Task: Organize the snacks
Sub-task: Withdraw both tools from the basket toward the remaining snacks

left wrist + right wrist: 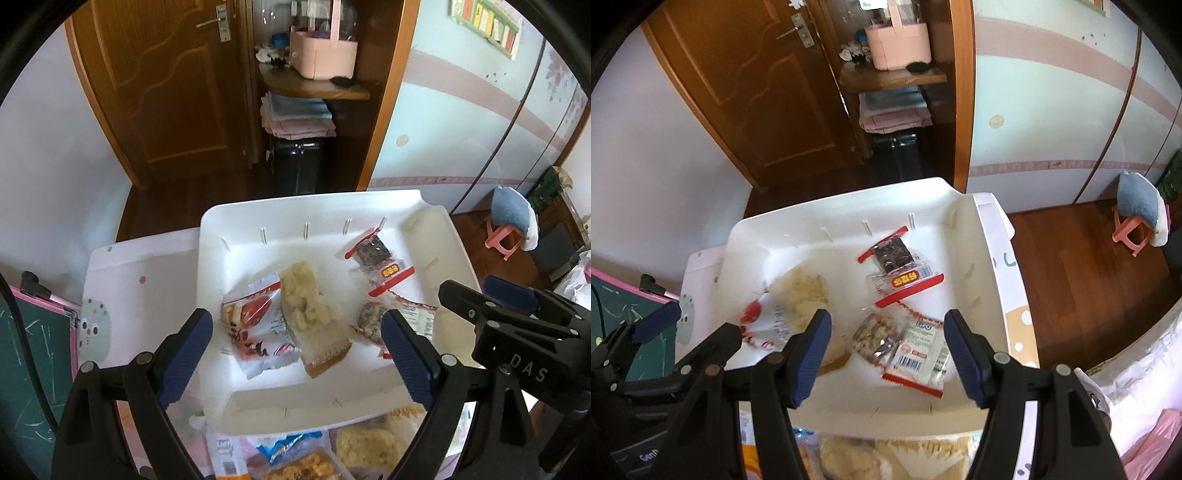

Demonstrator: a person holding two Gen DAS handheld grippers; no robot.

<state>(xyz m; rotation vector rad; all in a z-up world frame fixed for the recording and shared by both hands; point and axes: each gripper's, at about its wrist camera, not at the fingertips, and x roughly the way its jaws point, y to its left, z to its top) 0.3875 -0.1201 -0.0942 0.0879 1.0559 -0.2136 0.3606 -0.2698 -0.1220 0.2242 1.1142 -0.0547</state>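
Four wrapped snacks lying in a white bin (436, 236) on a small table (147, 266), more packets (295, 454) heaped just in front of its near wall. Left claw (295, 354) spread wide and empty, poised over a red-and-white packet (258, 328) and a pale cake bar (310, 314), the two touching side by side. Right claw (886, 350) likewise spread and empty, hanging above a nut bar (901, 343) with its barcode label up; a dark red-edged bar (897, 262) resting farther back, close by but seemingly apart.

Light goods all, by the look: thin glossy film, slippery, quick to crumple and slide under a pad. Contents probably brittle or crumbly, so a gentle squeeze advised, not a hard clamp. Best hold likely across the narrow width at mid-body, where the filling gives the pads something firm; the crimped end seams a fair second choice, though apt to let the packet swing. Flat lie against the bin floor likely to demand a low, scooping approach, one finger sliding under an edge.
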